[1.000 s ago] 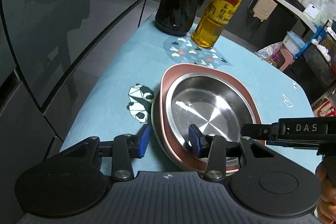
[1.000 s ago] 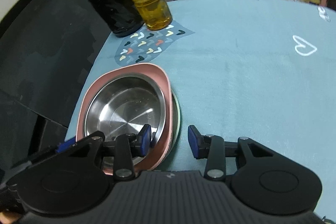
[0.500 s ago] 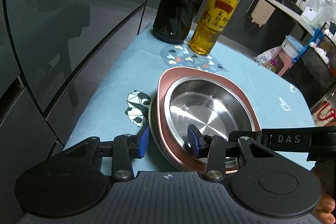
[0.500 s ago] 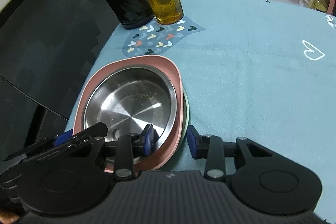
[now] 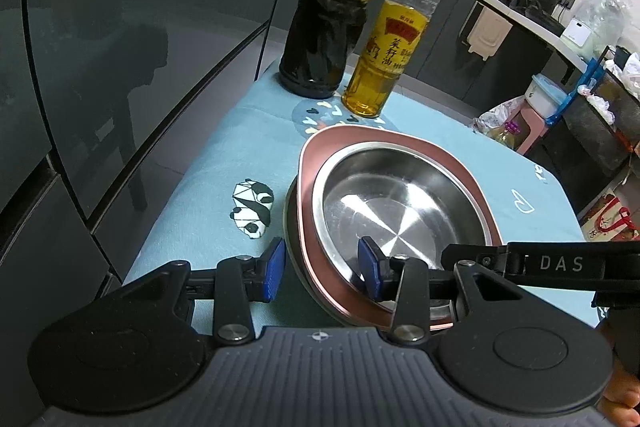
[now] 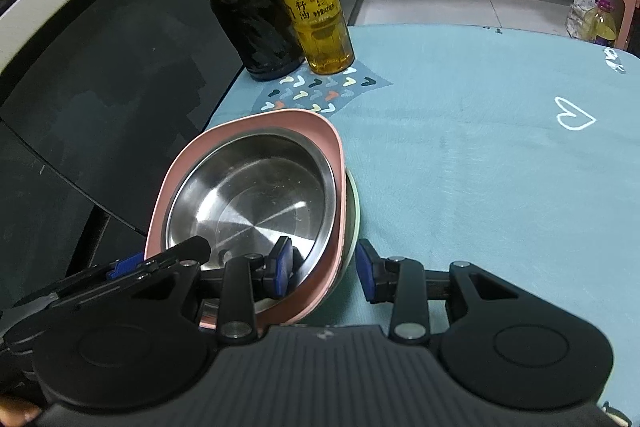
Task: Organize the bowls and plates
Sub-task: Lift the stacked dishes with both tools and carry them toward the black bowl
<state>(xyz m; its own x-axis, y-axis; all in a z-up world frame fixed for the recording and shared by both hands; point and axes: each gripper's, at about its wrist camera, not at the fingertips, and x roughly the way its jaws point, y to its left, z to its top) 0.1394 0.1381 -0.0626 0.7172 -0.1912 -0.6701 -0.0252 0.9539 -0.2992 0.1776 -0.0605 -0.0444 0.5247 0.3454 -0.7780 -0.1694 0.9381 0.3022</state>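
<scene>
A steel bowl [image 5: 400,207] sits nested in a pink plate [image 5: 472,183], which rests on a pale green dish whose edge shows beneath it [image 6: 354,211], all on the blue cloth. My left gripper [image 5: 322,269] is open and straddles the stack's near left rim: one pad outside, one inside the bowl. My right gripper [image 6: 322,269] is open and straddles the stack's near right rim the same way. The stack also shows in the right wrist view, steel bowl [image 6: 256,203] inside pink plate [image 6: 320,131].
A dark vinegar bottle [image 5: 332,27] and a yellow oil bottle [image 5: 388,55] stand at the cloth's far left corner. A dark glossy cabinet [image 5: 120,27] runs along the left edge. A blue tablecloth [image 6: 480,167] stretches to the right.
Both grippers have lowered and pulled back slightly, so the stack sits higher in both views. Both stay open around the rim. The stack has not moved.
</scene>
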